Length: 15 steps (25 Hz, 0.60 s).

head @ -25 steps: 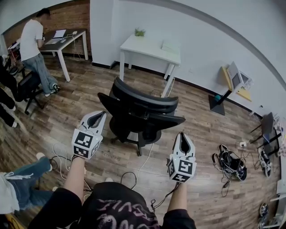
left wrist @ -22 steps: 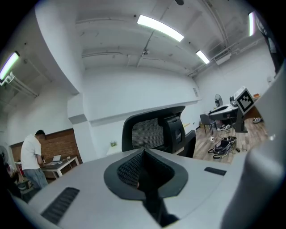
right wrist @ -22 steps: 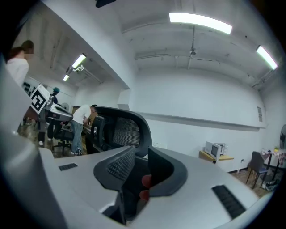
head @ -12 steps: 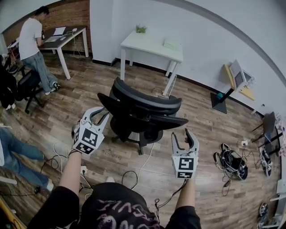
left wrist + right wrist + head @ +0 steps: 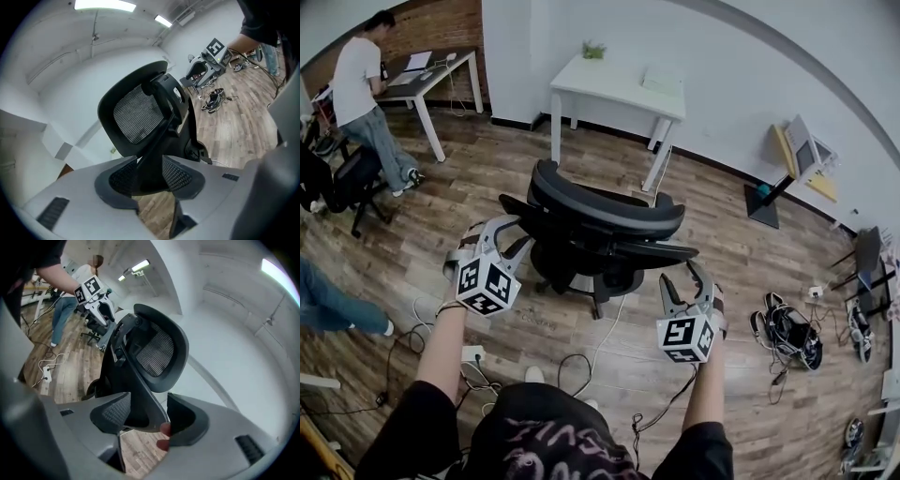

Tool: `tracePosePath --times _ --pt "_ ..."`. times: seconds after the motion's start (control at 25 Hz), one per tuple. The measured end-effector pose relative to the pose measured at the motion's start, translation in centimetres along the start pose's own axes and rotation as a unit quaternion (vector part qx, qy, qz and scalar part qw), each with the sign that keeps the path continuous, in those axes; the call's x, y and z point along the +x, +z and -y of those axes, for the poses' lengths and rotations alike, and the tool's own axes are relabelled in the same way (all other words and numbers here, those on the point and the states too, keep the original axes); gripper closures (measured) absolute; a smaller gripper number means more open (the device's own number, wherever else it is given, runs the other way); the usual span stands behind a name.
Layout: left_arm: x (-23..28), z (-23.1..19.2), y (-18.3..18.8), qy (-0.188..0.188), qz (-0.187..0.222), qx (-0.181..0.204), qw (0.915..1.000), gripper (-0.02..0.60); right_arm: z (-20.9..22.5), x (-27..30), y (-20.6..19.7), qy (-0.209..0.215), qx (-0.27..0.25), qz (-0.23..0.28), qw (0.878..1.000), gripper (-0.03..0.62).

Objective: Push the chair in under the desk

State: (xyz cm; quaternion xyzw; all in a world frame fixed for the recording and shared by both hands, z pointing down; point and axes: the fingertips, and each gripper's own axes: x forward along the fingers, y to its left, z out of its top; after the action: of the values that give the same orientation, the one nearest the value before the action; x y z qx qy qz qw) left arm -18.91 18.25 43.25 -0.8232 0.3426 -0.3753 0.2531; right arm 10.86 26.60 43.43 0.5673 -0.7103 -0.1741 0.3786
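Bright even light; ceiling strip lights (image 5: 105, 5) glare; fisheye warps edges; corners vignetted; near fingers (image 5: 119, 177) soft.

Colour rundown: the chair (image 5: 600, 225) is black all over, and its mesh back (image 5: 136, 112) shows a fine grey weave inside a black rim. The surface (image 5: 619, 80) is plain white, with a small green plant (image 5: 593, 49) on it. The floor (image 5: 525, 169) is brown wood planks with streaky grain, some boards lighter, some darker. The wall (image 5: 722, 56) is white, and the brick wall (image 5: 431, 28) in the corner is reddish brown. The person (image 5: 358, 84) over there wears a white tee and blue jeans. The top (image 5: 544, 436) at the bottom of the head view is black with pale pink scribbly lettering. There's also a yellow panel (image 5: 814, 186), and a white cable (image 5: 605, 333) on the floor.
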Motion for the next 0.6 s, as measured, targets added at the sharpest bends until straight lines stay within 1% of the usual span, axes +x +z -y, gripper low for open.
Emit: tracePosePath --times 0.16,0.32,0.6 --pt "1.4 0.1 -0.8 -0.012 -0.019 0.039 0.9990 0.403 -0.4 1.2 -0.6 0.010 -0.036 -0.016 0.999 0.344" --pt "2.8 0.4 -1.4 -0.023 -0.035 0.080 0.9959 0.394 -0.7 2.4 -1.6 0.019 -0.070 -0.033 0.997 0.343" --pt "4.7 -0.3 -2.5 -0.042 -0.059 0.123 0.9897 0.367 0.2 4.1 -2.2 0.033 -0.108 -0.050 0.992 0.344"
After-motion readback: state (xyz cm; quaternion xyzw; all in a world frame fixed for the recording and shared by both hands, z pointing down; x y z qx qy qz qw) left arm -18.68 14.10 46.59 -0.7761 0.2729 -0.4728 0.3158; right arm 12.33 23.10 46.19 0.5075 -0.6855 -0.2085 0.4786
